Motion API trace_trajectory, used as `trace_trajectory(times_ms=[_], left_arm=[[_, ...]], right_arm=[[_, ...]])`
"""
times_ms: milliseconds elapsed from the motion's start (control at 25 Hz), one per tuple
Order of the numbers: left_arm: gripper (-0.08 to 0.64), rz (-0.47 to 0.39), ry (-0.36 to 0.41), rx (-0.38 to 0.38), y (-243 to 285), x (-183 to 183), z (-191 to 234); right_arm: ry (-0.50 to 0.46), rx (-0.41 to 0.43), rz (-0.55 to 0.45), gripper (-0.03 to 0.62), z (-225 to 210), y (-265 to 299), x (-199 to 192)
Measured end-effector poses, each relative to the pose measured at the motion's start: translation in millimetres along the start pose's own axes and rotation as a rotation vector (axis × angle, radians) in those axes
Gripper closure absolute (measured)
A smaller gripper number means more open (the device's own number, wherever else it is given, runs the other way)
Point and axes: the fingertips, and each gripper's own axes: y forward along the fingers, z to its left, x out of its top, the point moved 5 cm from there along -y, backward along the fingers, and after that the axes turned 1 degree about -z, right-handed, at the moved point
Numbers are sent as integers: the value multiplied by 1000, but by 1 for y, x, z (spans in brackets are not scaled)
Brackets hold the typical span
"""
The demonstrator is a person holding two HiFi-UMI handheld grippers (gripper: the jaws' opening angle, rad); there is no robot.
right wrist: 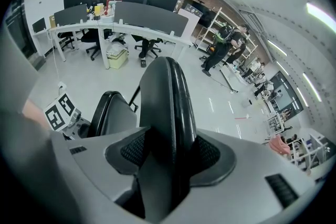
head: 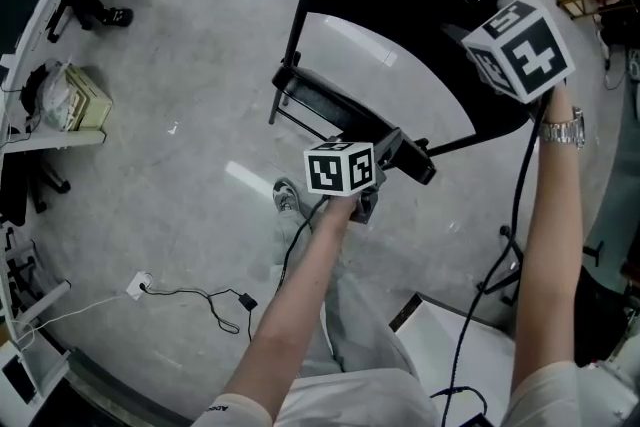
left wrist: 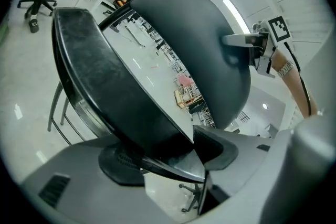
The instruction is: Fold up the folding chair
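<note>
While the left gripper (left wrist: 173, 157) clamps its jaws on the front rim of the seat (left wrist: 115, 97), the right gripper (right wrist: 168, 162) closes tight on the top edge of the backrest (right wrist: 165, 97); the black folding chair (head: 400, 15) stands at twelve o'clock in the head view, on a pale polished floor (head: 200, 65).

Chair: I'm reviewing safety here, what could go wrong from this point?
The left gripper grips the seat by its rim only, so it could slip as the seat swings up. The right gripper pinches the backrest at its thin top edge; that might twist loose. The shoe stands close by and may get caught.
</note>
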Motion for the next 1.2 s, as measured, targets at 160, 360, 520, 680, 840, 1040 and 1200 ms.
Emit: trace_trajectory(times_ms=[160, 360, 520, 680, 840, 1040, 1200], left_arm=[[273, 26, -16, 9, 24, 21, -2], [270, 19, -51, 37, 55, 45, -5], [268, 22, -80, 55, 78, 60, -9], [268, 31, -99, 69, 93, 67, -12], [268, 23, -111, 81, 103, 72, -14], [268, 27, -124, 99, 111, 77, -16], [268, 49, -125, 98, 120, 78, -20]], right_arm=[[-1, -6, 4, 388, -12, 5, 1], [6, -7, -1, 388, -23, 10, 3], [2, -16, -1, 388, -30, 9, 2], [1, -25, 2, 388, -33, 8, 0], [-7, -32, -1, 388, -33, 5, 0], [-9, -33, -1, 388, -38, 8, -2], [-9, -24, -2, 388, -47, 9, -8]])
